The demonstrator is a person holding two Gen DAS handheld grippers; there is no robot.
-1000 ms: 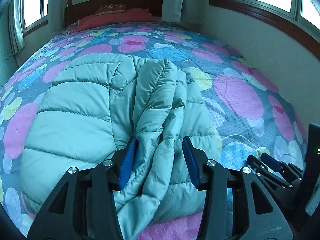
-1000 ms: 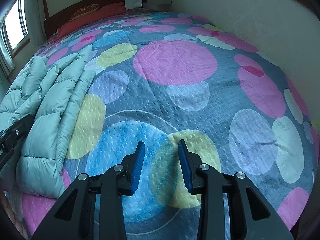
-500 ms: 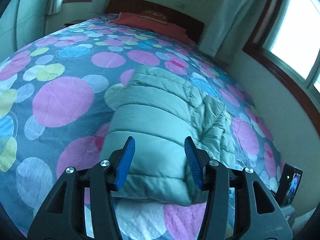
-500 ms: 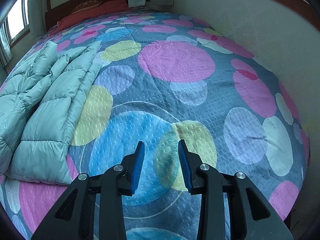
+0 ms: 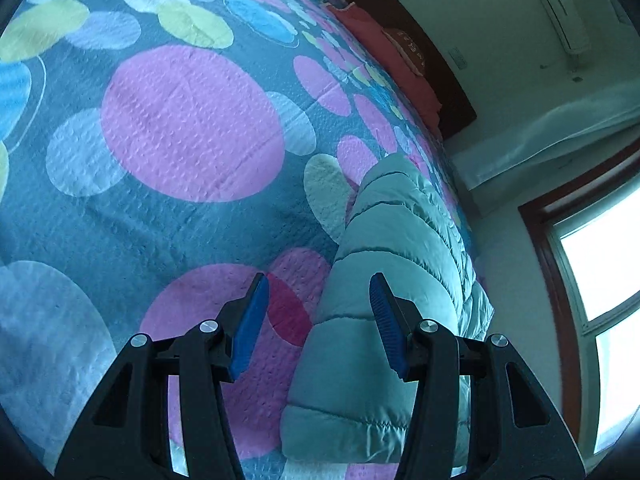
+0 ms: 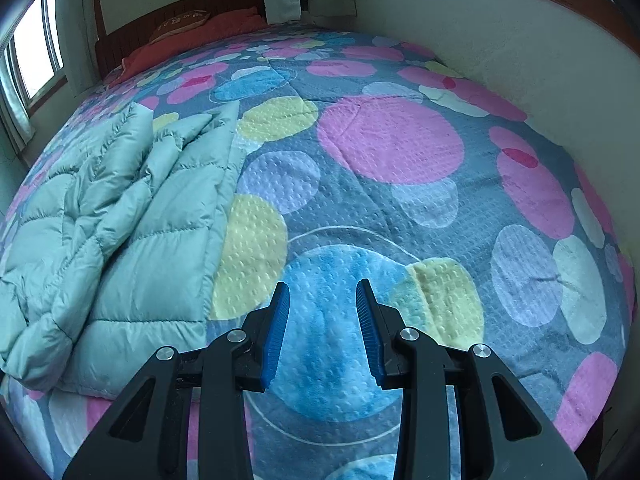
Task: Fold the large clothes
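Observation:
A pale green quilted puffer jacket (image 6: 120,216) lies folded lengthwise on the bed, at the left in the right wrist view. In the tilted left wrist view its near end (image 5: 380,320) lies just past my right finger. My left gripper (image 5: 318,300) is open and empty, above the jacket's left edge and the bedspread. My right gripper (image 6: 322,304) is open and empty over a blue circle of the bedspread, well to the right of the jacket.
The bed carries a grey bedspread (image 6: 400,152) with pink, blue and yellow circles. A red pillow (image 6: 200,32) and a dark wooden headboard (image 6: 132,36) stand at the far end. A wall (image 6: 500,40) runs along the bed's right side. Windows (image 5: 600,280) are nearby.
My left gripper has swung left off the jacket's middle and tilted, and now sits at the jacket's left edge. My right gripper has drawn back slightly; more of the jacket shows.

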